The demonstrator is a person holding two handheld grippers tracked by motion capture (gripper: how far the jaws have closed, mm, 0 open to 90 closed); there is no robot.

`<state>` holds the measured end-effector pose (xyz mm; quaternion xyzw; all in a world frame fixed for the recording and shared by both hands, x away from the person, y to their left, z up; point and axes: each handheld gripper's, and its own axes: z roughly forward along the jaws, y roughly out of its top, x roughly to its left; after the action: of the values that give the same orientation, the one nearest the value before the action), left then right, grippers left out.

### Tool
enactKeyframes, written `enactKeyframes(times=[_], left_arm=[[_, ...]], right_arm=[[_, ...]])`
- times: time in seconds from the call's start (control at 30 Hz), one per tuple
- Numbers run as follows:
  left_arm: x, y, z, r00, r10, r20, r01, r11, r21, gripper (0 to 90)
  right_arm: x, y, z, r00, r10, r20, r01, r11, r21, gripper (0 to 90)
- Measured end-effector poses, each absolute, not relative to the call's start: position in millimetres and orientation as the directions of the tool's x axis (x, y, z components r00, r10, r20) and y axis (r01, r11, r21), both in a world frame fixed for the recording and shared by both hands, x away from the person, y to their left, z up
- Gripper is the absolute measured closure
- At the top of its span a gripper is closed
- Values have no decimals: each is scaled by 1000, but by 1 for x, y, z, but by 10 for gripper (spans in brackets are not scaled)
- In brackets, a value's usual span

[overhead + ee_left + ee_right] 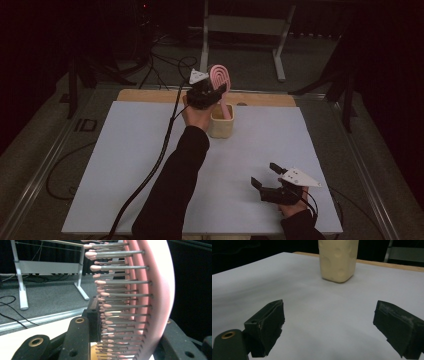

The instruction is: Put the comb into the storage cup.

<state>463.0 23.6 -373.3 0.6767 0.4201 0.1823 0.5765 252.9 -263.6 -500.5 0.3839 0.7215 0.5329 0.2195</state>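
**A:** What is in hand here?

**B:** A pink hairbrush point(220, 80). The left tool point(206, 92) is clamped across its head, one jaw against the bristles and the other on the smooth back. The brush stands nearly upright, head up, over the far edge of the worktop point(130, 165) near its middle. Its handle points down into a cream holder point(221, 121) standing there.

**A:** How would the brush handle?

**B:** Likely light. The plastic back looks stiff and a little slick; the thin bristles with rounded tips point(100, 282) will give under pressure. So a grip across the head is springy on one side, and the brush could tip or twist between the jaws. The handle would be the firmer place to hold, but it sits partly inside the holder.

**A:** And the holder?

**B:** Small, tall, with rounded corners and shallow dimples on its sides. It looks light enough to topple or slide if the handle knocks its rim.

**A:** The other hand?

**B:** The right tool point(270, 182) rests near the worktop's near right corner, jaws spread wide with nothing between them, aimed toward the holder, well apart from it.

**A:** Anything in the way?

**B:** The worktop between the two tools is bare white. The left tool's cable point(150, 175) trails back along the person's sleeve toward the near edge. Beyond the far edge are a dark floor, loose cables and a metal frame point(245, 30).
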Motion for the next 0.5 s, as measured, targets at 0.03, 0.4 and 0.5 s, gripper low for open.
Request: enactKeyframes(times=[0.03,0.4,0.5], left_arm=[[463,23,-374,581,778,-238,357,19,934,642],[462,21,-382,579,781,-233,366,6,931,641],[461,19,-384,580,781,-230,364,4,931,640]], right_arm=[[253,-264,-501,-609,788,92,320,138,937,98],[253,-264,-501,-610,787,92,320,139,937,99],[253,-264,-501,-610,787,91,320,139,937,98]])
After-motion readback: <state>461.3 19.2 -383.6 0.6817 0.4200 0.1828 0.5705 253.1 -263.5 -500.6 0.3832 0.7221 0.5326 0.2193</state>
